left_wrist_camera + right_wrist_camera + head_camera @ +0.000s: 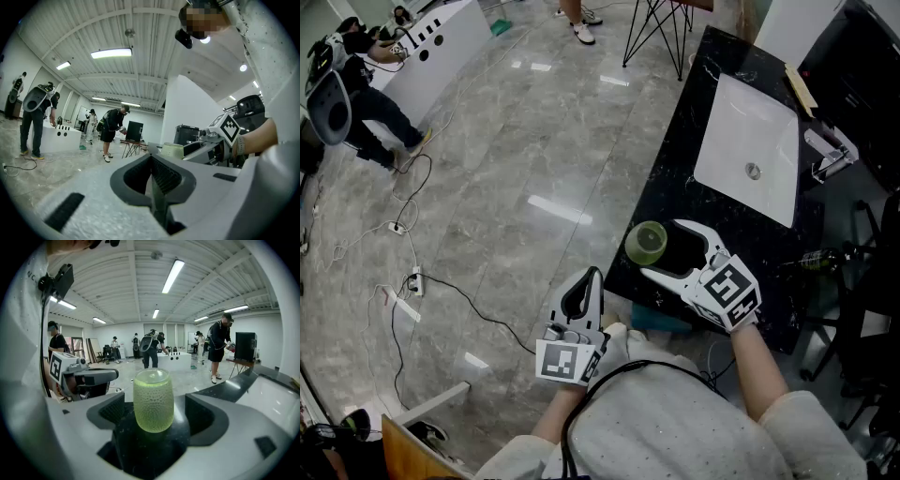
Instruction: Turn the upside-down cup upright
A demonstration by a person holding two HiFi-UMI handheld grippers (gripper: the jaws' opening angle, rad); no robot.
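Observation:
A green dimpled glass cup (646, 242) stands on the black counter (675, 159) near its near left corner, and its top end looks closed. My right gripper (661, 249) is open. In the right gripper view the cup (153, 400) stands between the two jaws with a gap on each side, and neither pad touches it. My left gripper (581, 292) is shut and empty, held over the floor to the left of the counter. In the left gripper view its jaws (151, 173) meet, and the cup (172, 151) shows beyond them.
A white sink (769, 187) with a faucet (830, 159) is set in the counter farther back. Cables and a power strip (412, 281) lie on the grey floor at left. People stand at a white table (441, 42) at far left. A black chair (872, 309) is at right.

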